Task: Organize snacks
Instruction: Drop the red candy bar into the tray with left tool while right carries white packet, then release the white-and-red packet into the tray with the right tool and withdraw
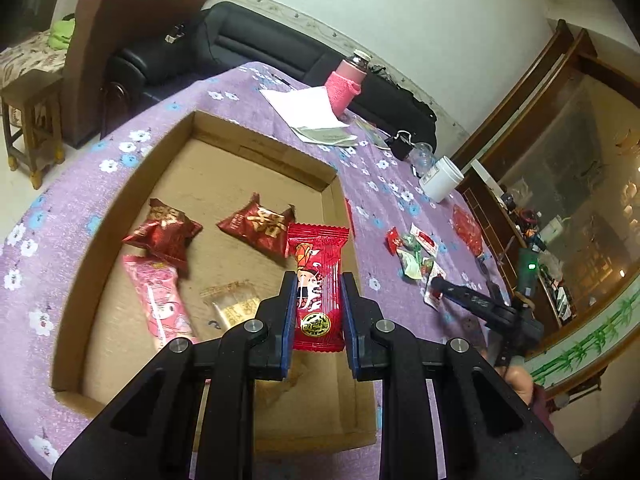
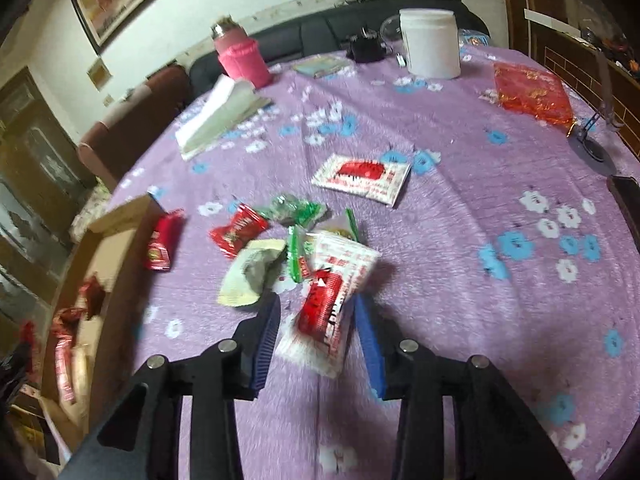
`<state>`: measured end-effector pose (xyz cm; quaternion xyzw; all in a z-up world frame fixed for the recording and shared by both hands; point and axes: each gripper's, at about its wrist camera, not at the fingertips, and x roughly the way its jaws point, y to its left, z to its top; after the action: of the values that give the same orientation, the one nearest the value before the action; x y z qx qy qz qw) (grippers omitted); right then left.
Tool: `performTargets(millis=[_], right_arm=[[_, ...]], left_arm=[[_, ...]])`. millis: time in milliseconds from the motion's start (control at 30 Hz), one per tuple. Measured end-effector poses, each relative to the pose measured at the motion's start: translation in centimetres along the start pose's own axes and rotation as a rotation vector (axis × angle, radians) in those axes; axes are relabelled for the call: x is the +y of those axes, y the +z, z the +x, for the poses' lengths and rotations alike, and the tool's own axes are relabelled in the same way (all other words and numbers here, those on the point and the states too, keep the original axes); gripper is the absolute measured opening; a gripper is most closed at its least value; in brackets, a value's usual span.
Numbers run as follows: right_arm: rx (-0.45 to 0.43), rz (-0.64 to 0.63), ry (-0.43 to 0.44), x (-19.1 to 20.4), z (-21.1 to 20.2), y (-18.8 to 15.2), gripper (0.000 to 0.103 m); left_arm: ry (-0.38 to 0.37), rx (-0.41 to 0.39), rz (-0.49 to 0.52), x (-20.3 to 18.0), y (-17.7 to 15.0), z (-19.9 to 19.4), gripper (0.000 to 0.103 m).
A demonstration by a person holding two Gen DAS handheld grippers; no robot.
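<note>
My left gripper is shut on a red snack bar and holds it above the right side of an open cardboard box. In the box lie two dark red packets, a pink packet and a clear one. My right gripper is open, its jaws on either side of a white-and-red packet lying on the purple cloth. Beyond it lies a loose pile of red, green and cream packets. The right gripper also shows in the left wrist view.
The flowered purple tablecloth also carries a second white-and-red packet, a pink bottle, a white jar, papers, a red bag and a black clip. A sofa and chair stand behind.
</note>
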<state>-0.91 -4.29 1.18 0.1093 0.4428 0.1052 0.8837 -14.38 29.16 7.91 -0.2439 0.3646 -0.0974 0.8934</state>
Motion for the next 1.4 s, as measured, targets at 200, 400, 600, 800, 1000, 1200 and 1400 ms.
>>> performTargets(millis=[200,400,600,800,1000,1200,1400], right_arm=[[-0.019,0.025,0.003,-0.3,0.0,-0.2,0.026],[-0.065,0.067,0.055,-0.8,-2.9,-0.9,0.025],[-0.056,-0.002,0.153,2.8,-4.2,-1.0,0.025],[0.018,-0.121,0.263,9.2,-3.5,-2.2,0.025],[0.065,-0.244,0.337,15.1,-2.8,-3.2,0.025],[0.099,-0.343,0.336,19.3,-1.2,-4.2,0.026],[0.089,-0.393,0.322,21.0,-1.0,-5.0,0.033]], left_arm=[[0.047,-0.023,-0.042,2.1,0.3,-0.9,0.020],[0.091,-0.010,-0.089,4.3,0.5,-0.1,0.020],[0.127,0.020,-0.115,5.4,0.3,0.9,0.020],[0.134,0.052,-0.143,6.2,0.0,1.7,0.020],[0.113,0.057,-0.170,6.8,-0.2,1.6,0.025],[0.087,0.036,-0.183,7.3,-0.1,0.2,0.025],[0.075,0.031,-0.209,8.3,-0.4,-0.7,0.034]])
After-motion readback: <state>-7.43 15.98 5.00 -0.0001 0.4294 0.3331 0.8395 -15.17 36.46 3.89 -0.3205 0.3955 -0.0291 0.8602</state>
